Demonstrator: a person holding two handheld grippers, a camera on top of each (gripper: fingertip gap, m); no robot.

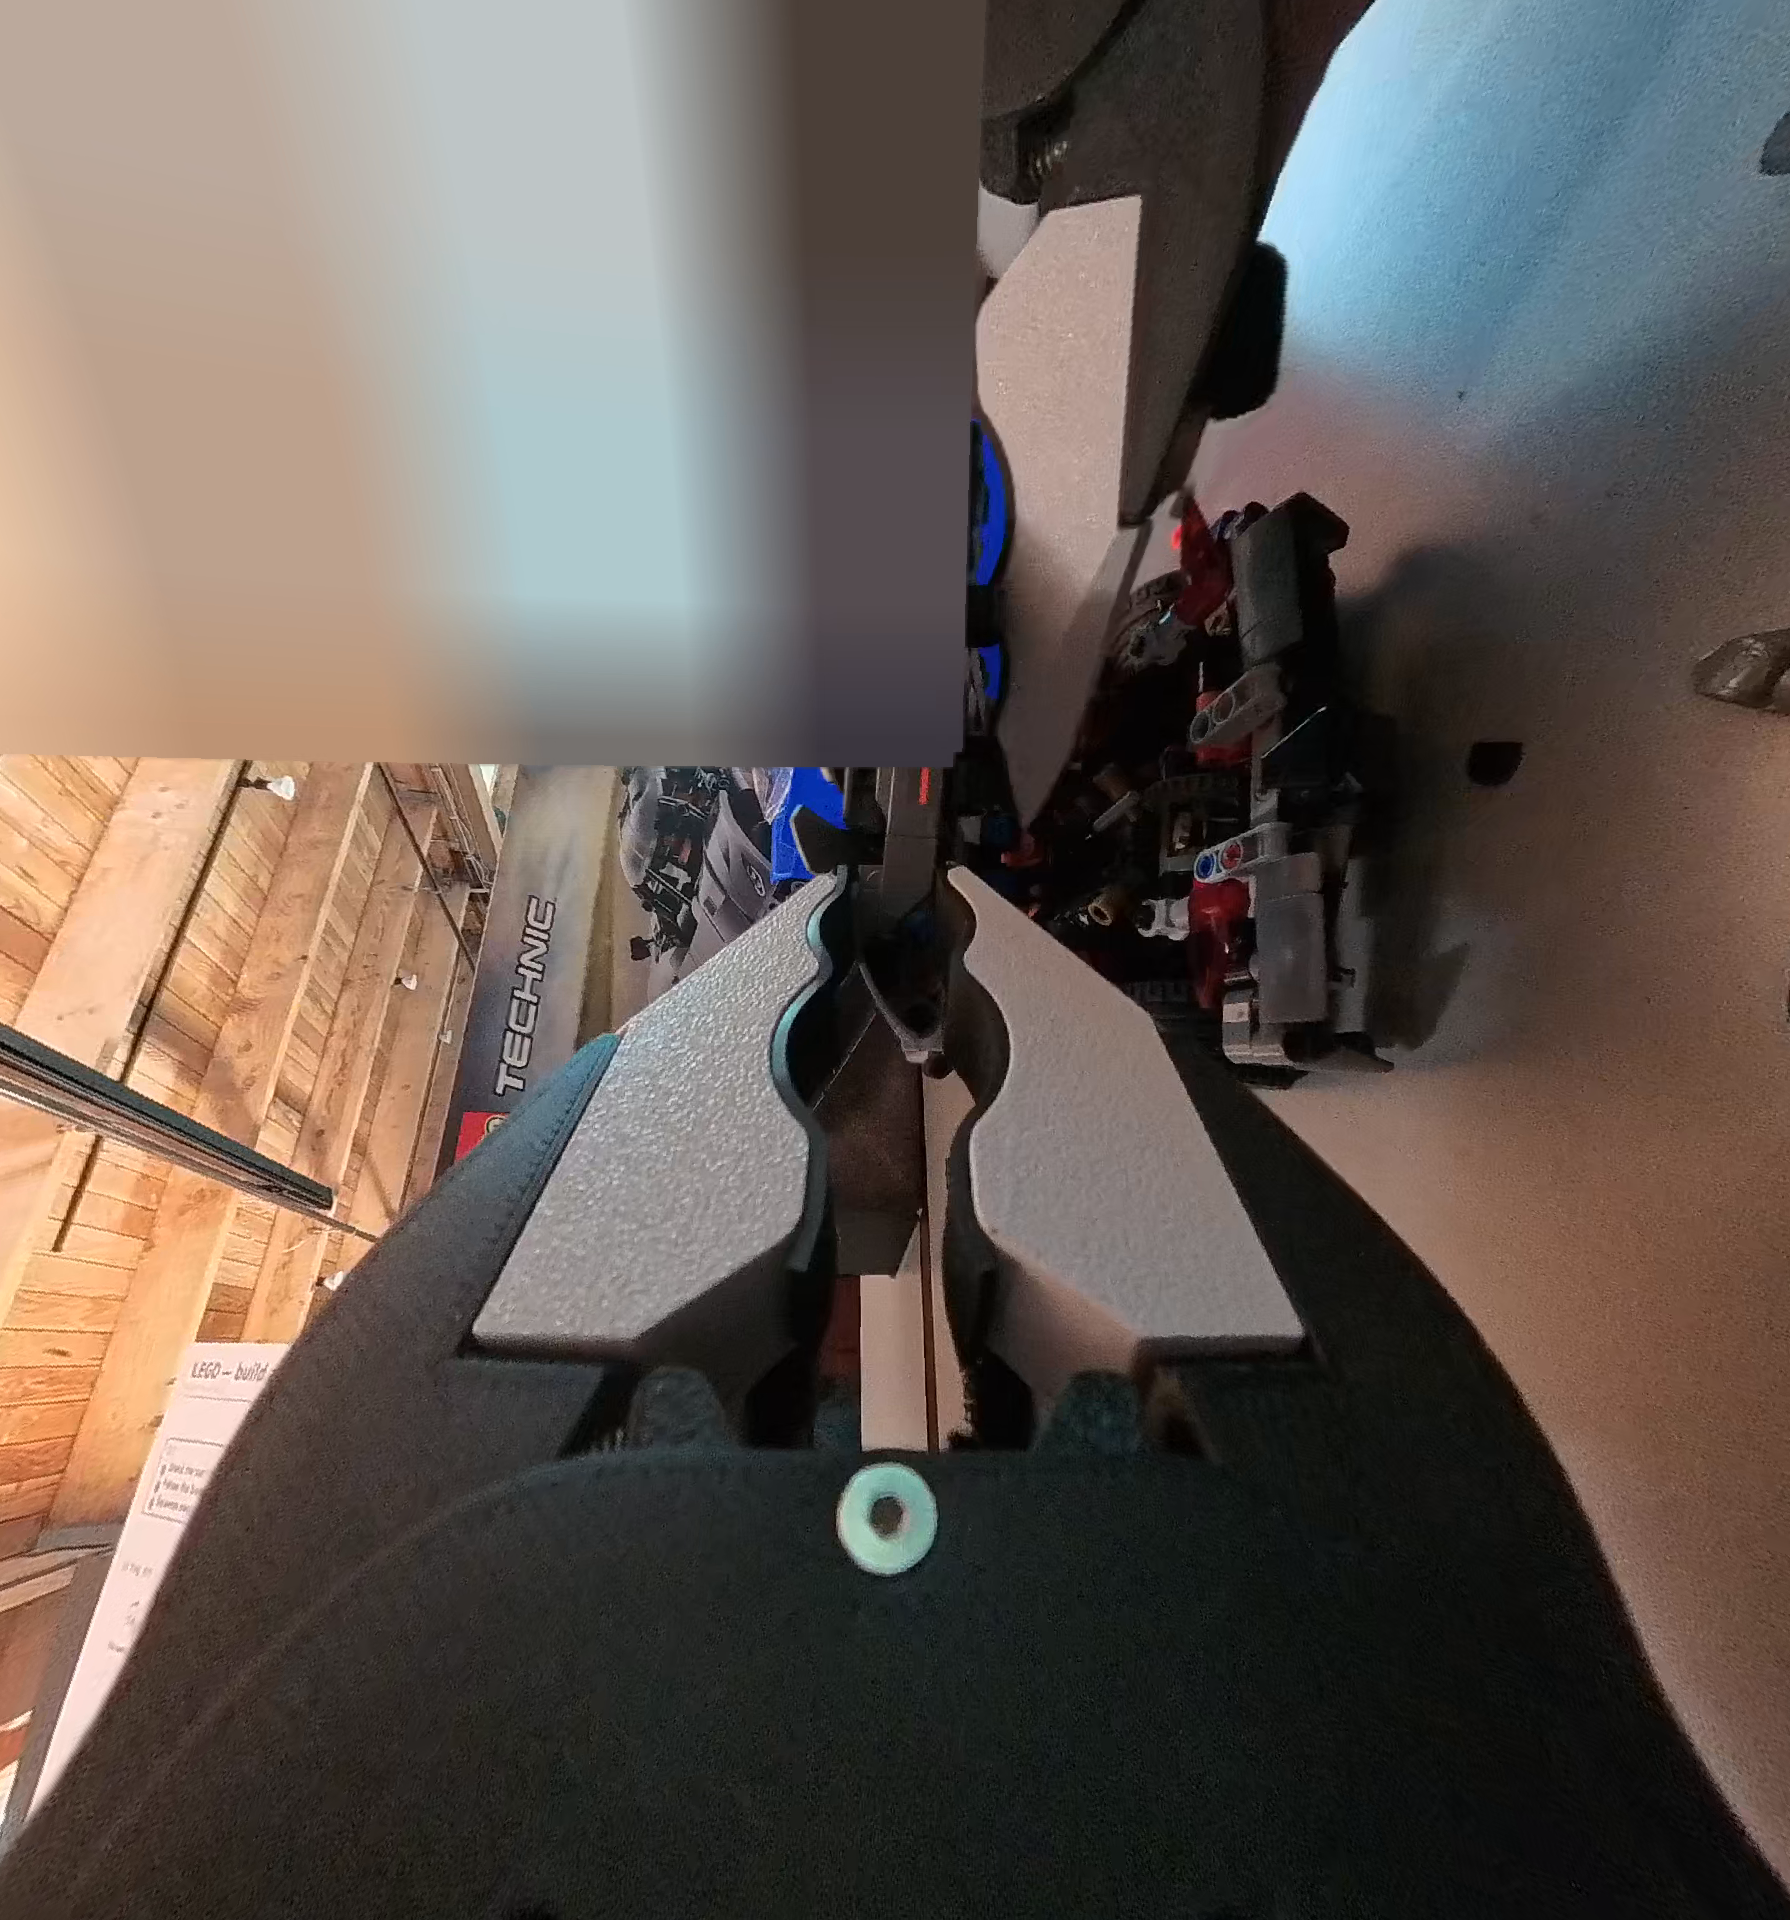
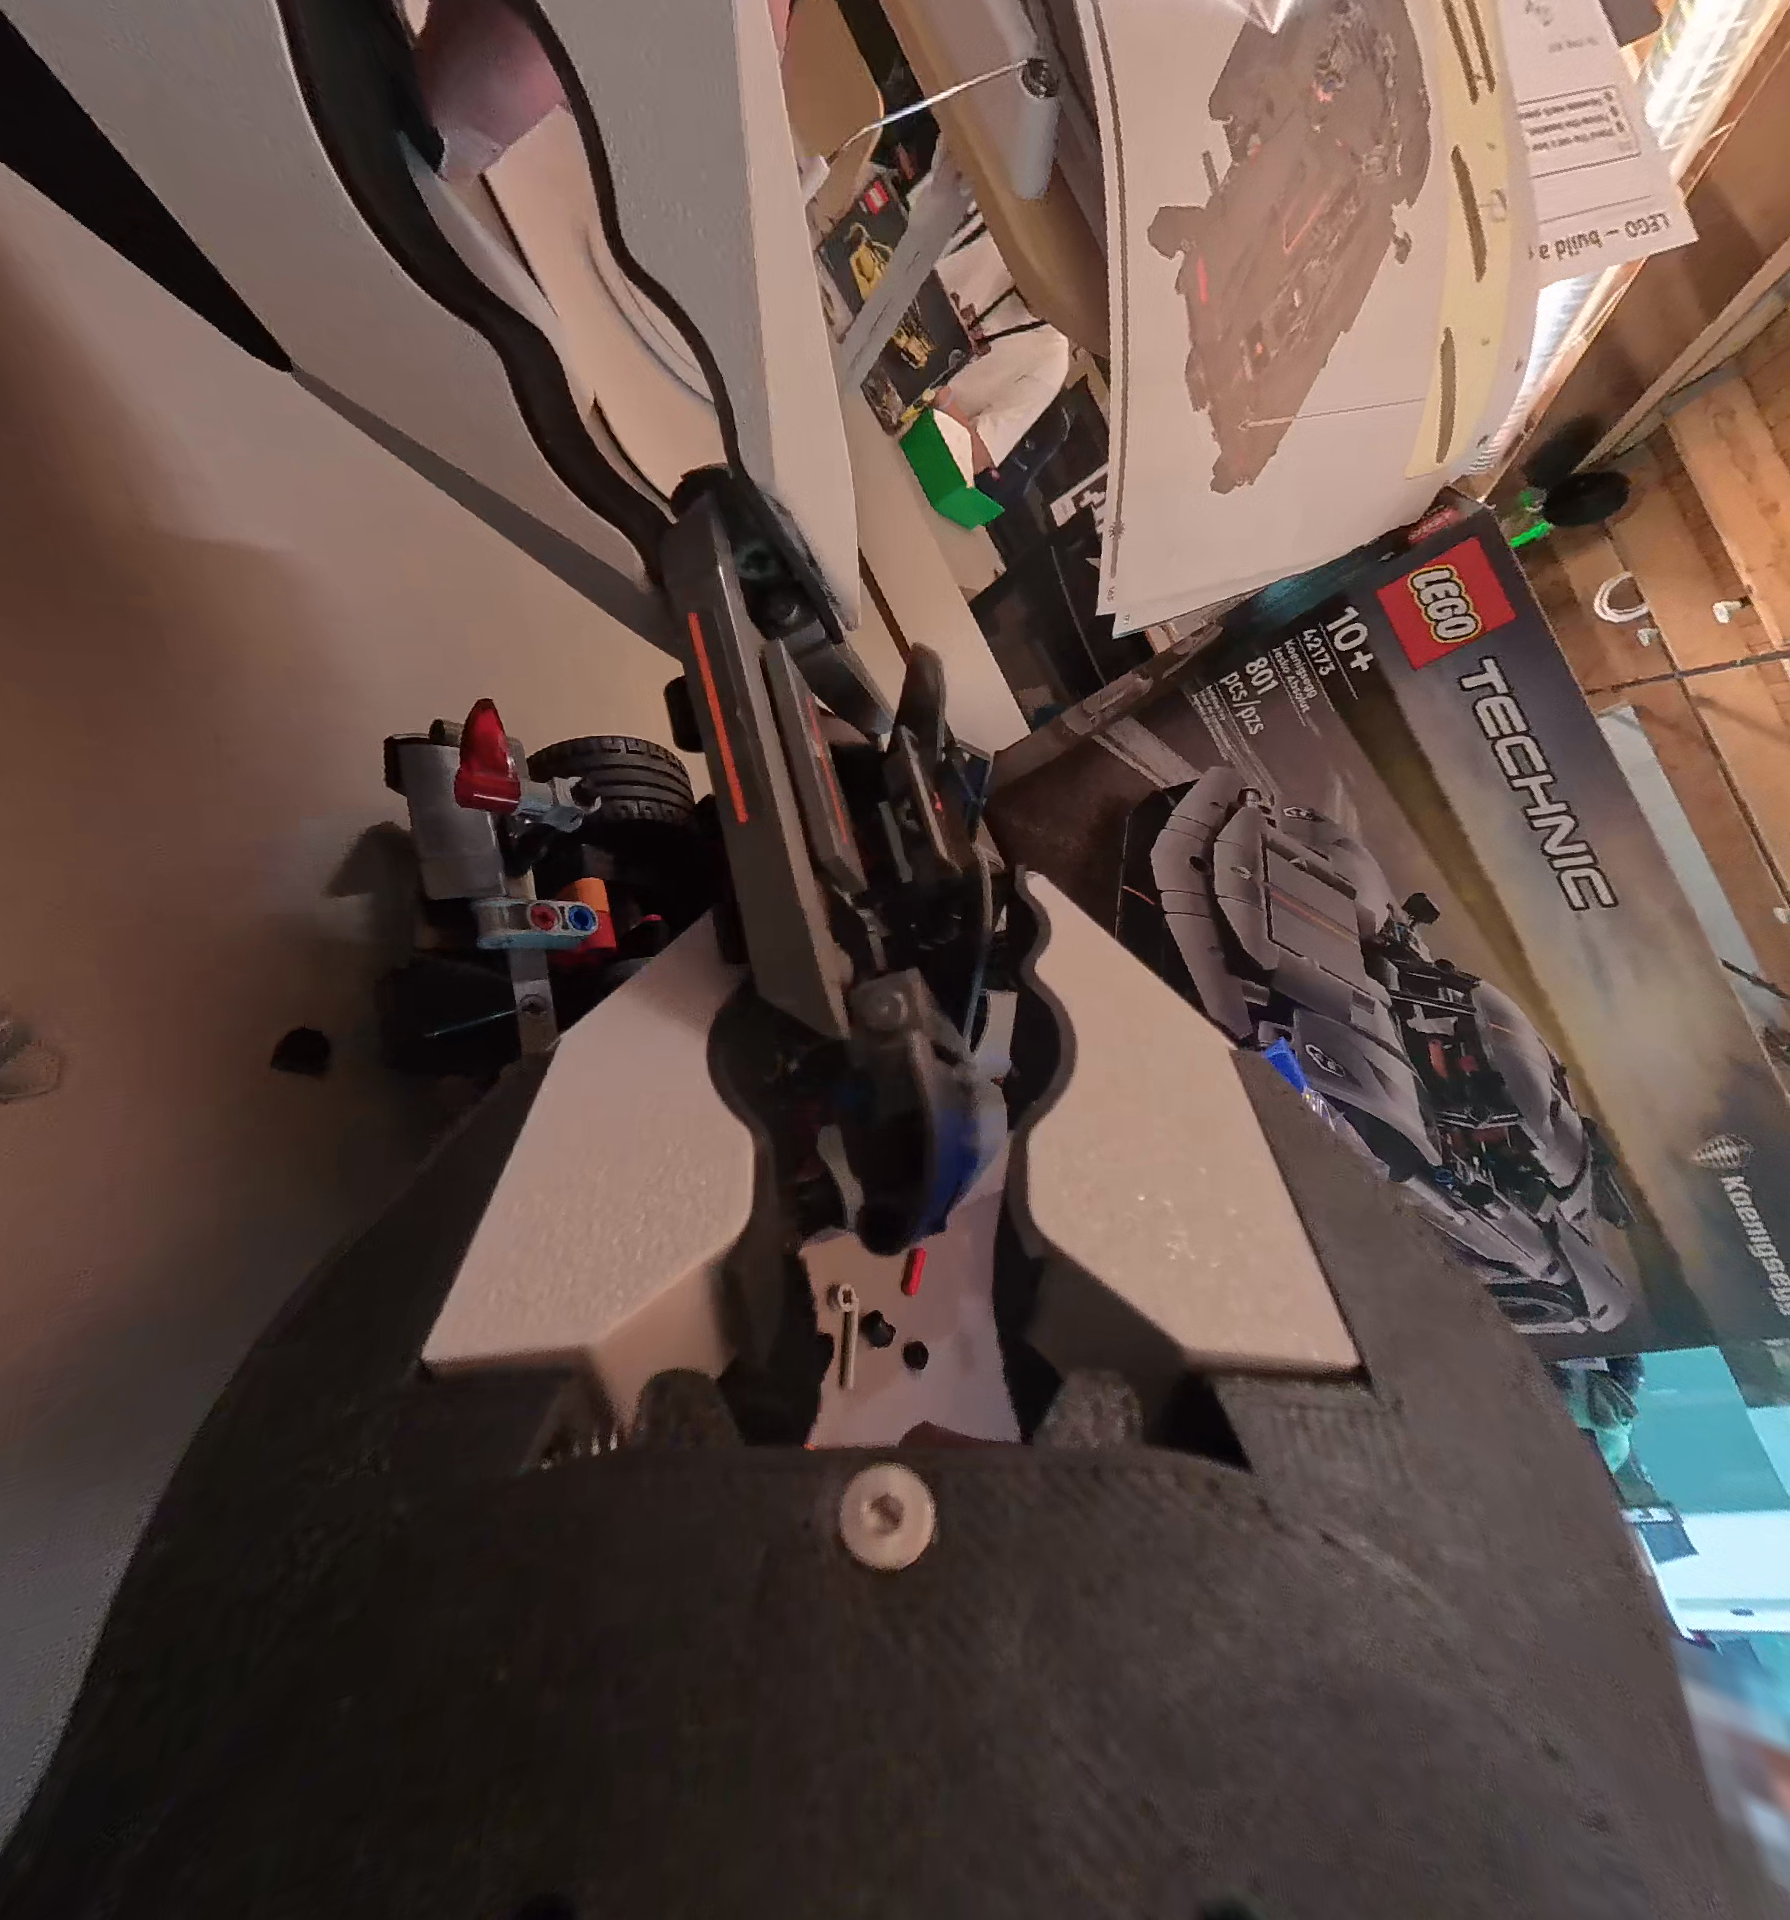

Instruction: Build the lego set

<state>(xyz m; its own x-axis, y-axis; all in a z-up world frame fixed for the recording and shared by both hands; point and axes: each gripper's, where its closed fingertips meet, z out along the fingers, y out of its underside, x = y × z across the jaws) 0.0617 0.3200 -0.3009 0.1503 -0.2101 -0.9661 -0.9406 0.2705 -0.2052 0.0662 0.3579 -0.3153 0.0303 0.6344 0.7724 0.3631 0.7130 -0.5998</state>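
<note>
I pinch the dark panel assembly [image 2: 766, 790] at both ends, left gripper [image 1: 896, 935] and right gripper [image 2: 875, 997] closed narrow on it, steadying it above the chassis [image 2: 517, 862] for mating.

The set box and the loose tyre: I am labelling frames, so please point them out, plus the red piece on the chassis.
Set box [image 2: 1493, 883]: right wrist view, printed front face.
Tyre [image 2: 616, 790]: right wrist view, tread.
Red piece [image 2: 486, 769]: right wrist view, its side.
</note>
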